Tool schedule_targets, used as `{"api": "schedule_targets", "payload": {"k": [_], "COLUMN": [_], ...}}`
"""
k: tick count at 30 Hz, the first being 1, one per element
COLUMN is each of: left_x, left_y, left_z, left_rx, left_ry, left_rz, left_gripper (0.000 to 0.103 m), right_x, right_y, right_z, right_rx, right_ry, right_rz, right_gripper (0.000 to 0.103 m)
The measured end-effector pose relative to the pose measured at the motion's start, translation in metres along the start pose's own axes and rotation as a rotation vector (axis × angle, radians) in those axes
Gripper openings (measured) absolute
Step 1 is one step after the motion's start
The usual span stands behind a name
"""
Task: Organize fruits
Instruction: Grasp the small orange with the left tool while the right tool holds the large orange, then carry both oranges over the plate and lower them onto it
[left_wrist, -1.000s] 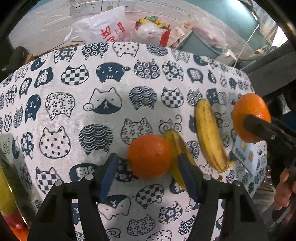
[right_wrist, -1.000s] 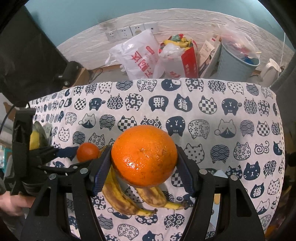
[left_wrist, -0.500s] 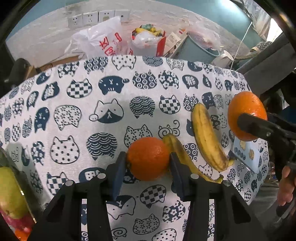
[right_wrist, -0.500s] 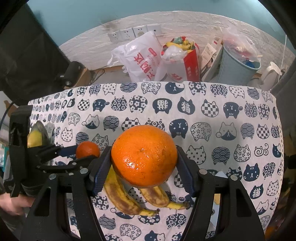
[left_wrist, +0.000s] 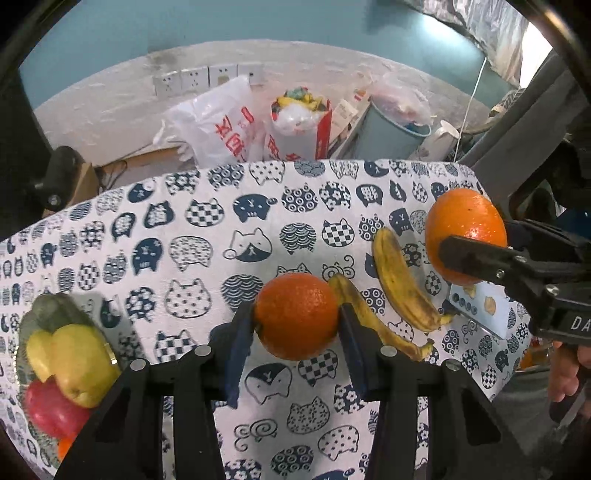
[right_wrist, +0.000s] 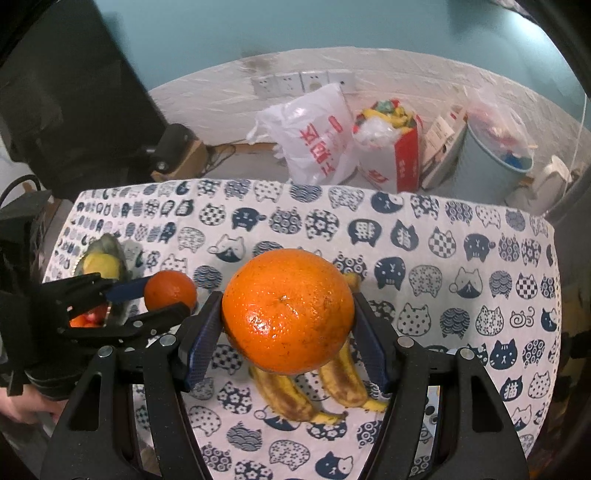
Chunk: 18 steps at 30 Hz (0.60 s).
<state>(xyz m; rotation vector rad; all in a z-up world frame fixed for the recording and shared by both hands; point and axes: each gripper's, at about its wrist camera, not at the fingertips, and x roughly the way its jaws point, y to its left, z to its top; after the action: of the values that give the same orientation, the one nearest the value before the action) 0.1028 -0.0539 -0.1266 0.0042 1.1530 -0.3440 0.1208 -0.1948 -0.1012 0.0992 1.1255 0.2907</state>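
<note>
My left gripper (left_wrist: 295, 325) is shut on a small orange (left_wrist: 296, 316) and holds it above the cat-print tablecloth (left_wrist: 207, 236). My right gripper (right_wrist: 286, 325) is shut on a larger orange (right_wrist: 288, 310), lifted over two spotted bananas (right_wrist: 295, 391). The bananas (left_wrist: 399, 284) lie to the right in the left wrist view, where the larger orange (left_wrist: 465, 232) shows in the right gripper's fingers. A plate of fruit (left_wrist: 62, 354) with yellow-green and red fruit sits at the table's left edge; it also shows in the right wrist view (right_wrist: 99, 266).
A white card (left_wrist: 480, 310) lies by the bananas at the table's right. Behind the table stand a white plastic bag (right_wrist: 314, 136), a red bag (right_wrist: 391, 147) and a blue bin (right_wrist: 495, 158) against the wall. A dark monitor (right_wrist: 66, 96) is back left.
My left gripper has closed on the small orange and lifted it back from the table, bringing the fruit plate into view. The right gripper has risen slightly with its orange.
</note>
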Motion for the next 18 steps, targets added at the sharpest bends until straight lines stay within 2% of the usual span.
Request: {"api": "schedule_targets", "payload": {"k": [10,18], "left_x": [-0.049,-0.080], "left_y": [0.010,0.042], "left_z": [-0.016,-0.038], "left_rx": [-0.017,-0.063], "left_ry": [-0.056,-0.083], "left_rz": [0.012,0.051], "left_gripper": [0.047,0.047], "right_x": [-0.021,-0.023], "right_y": [0.042,0.087], "right_z": [0.003,0.004], "right_rx": [-0.081,-0.152], "right_ry": [-0.035,-0.039], "right_rz": [0.043,0.084], "right_gripper": [0.068,0.068]}}
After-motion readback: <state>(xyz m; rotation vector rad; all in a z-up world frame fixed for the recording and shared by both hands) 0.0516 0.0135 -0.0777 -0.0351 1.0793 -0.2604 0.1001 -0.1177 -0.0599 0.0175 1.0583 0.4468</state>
